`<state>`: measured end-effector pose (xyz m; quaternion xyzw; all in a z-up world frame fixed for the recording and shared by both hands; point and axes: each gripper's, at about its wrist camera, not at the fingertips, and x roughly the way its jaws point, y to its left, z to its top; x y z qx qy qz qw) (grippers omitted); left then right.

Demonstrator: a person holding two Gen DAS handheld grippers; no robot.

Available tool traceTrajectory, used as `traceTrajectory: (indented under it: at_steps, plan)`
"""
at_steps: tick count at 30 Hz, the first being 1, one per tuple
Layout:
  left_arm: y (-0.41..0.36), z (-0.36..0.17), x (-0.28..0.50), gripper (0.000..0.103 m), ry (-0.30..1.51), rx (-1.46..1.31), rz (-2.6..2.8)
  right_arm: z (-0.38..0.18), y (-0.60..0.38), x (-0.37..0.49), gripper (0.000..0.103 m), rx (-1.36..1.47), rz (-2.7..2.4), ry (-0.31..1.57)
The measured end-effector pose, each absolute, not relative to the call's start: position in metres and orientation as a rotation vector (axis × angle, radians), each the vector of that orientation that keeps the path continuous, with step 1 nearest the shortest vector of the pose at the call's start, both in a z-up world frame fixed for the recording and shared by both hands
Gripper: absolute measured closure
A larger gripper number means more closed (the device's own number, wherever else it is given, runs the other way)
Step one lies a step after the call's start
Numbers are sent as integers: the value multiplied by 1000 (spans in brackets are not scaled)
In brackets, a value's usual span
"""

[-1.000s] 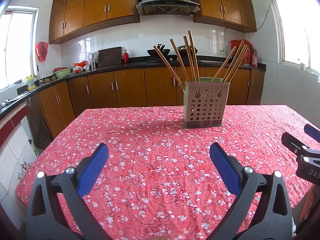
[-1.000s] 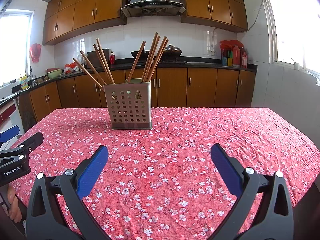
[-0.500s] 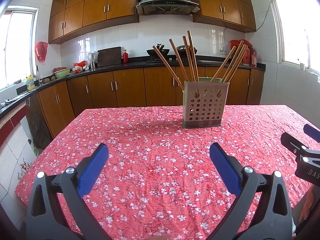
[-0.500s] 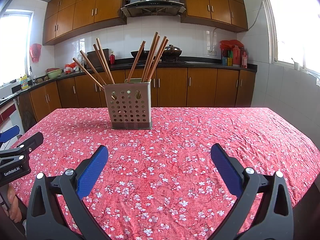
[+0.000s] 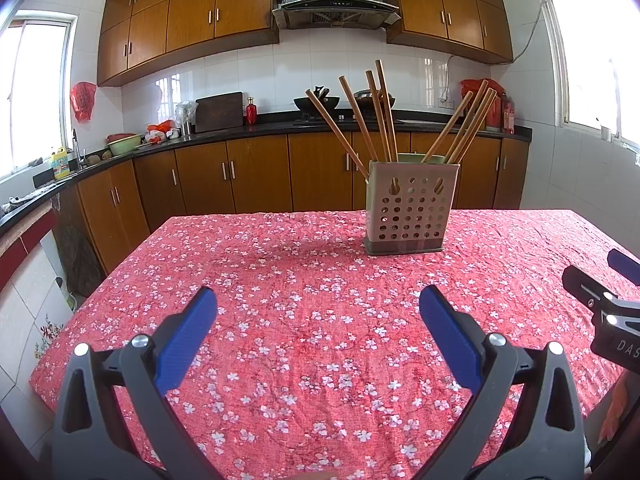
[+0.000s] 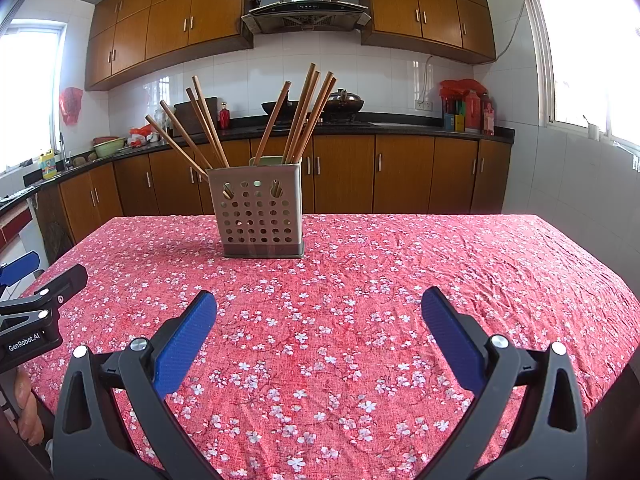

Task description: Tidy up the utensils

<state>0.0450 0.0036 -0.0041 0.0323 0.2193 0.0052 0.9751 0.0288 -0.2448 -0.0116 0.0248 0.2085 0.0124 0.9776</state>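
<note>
A grey perforated utensil holder (image 5: 410, 210) stands upright on the red floral tablecloth (image 5: 304, 320), far middle of the table. Several wooden chopsticks (image 5: 376, 112) lean out of it in two bunches. It also shows in the right wrist view (image 6: 259, 212) with its chopsticks (image 6: 304, 116). My left gripper (image 5: 318, 308) is open and empty, low over the near table, well short of the holder. My right gripper (image 6: 319, 308) is open and empty, likewise near the front edge. Each gripper shows at the edge of the other's view.
The table's left edge (image 5: 92, 292) drops to a tiled floor. Wooden kitchen cabinets (image 5: 256, 176) and a black counter with a wok (image 5: 316, 102) and bottles lie behind the table. A wall with windows is at the right (image 6: 580, 128).
The left view has shifted very slightly, the holder sitting a touch further left in it. Both grippers stay open and empty. The holder and chopsticks have not moved.
</note>
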Motion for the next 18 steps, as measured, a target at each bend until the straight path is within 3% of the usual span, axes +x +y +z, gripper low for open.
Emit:
traceTrajectory:
  at_steps: [18]
  plan:
    - [5, -5, 46, 4, 451, 48, 20, -13, -243, 29, 2, 52, 24, 421]
